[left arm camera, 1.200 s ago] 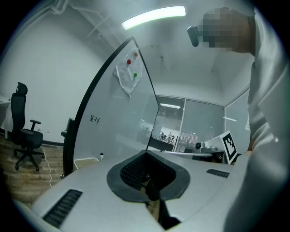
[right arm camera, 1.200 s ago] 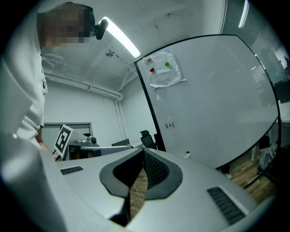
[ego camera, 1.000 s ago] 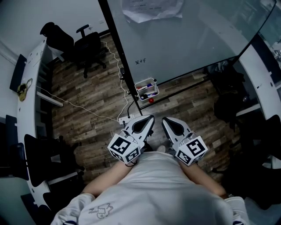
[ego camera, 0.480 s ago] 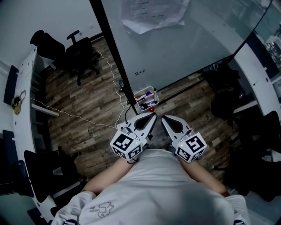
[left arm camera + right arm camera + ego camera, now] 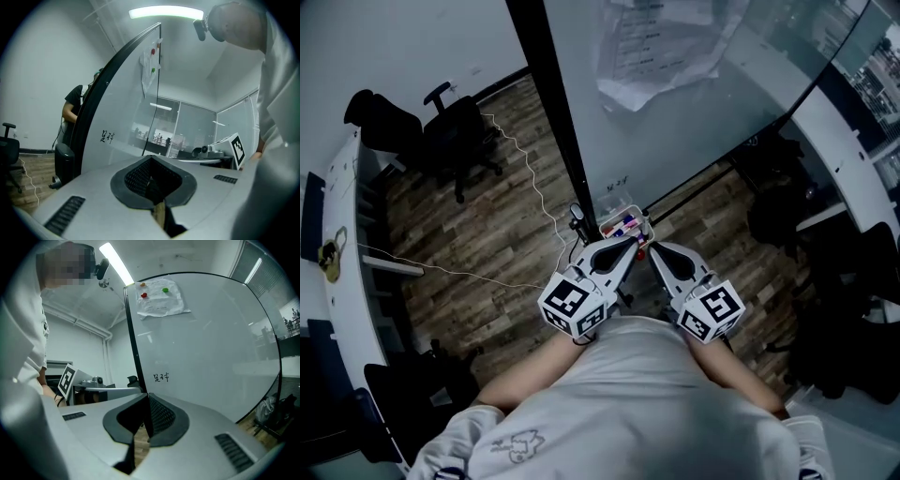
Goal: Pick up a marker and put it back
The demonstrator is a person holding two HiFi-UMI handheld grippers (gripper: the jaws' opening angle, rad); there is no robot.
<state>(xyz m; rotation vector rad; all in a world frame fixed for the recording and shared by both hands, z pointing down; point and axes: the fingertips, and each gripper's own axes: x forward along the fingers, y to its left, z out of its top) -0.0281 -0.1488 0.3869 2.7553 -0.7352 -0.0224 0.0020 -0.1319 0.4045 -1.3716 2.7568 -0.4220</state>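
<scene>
Both tools are held close to the body in front of the whiteboard (image 5: 703, 122), and no marker is gripped yet. The left gripper (image 5: 628, 247) is seen with its jaws brought together and nothing between them; the right gripper (image 5: 652, 249) is likewise closed and empty. The markers (image 5: 623, 225) are lying in a small white basket (image 5: 637, 215) at the foot of the board, just beyond the two jaw tips in the head view; they are shown in neither gripper view. The step in hand is judged to be the reach for one marker. For that to be done well, one gripper's jaws should first be parted. The tool should then be tipped down until the basket is brought into its own view. A single marker should be approached across its barrel, so that its neighbours are not dragged out and the basket is not knocked.
</scene>
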